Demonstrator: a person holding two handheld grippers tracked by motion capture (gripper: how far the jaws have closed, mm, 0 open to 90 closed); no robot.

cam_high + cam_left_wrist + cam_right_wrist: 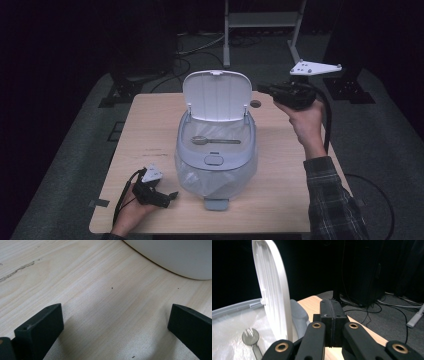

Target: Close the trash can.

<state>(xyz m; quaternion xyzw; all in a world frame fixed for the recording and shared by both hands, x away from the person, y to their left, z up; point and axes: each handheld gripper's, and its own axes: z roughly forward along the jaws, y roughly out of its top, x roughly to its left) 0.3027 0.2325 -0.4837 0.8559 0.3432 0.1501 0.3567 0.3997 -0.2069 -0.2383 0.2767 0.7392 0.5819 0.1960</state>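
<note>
A small white bin (216, 161) with a clear bag liner stands mid-table, its lid (216, 95) raised upright. A grey fork (215, 141) lies across the liner in the bin's mouth. My left gripper (169, 196) rests on the table at the bin's front left, jaws open toward the bin wall (175, 257); bare wood lies between its fingertips (115, 315). My right gripper (265, 89) hangs just right of the lid's edge, shut with nothing in it. In the right gripper view the closed jaws (333, 315) point past the lid (272, 290), with the fork (250, 336) below it.
The wooden table (150, 125) has a round cable hole (255, 104) near the back right. Behind it are a metal stand (260, 20), dark equipment and cables on the grey floor. A foot pedal (216, 203) sticks out at the bin's front.
</note>
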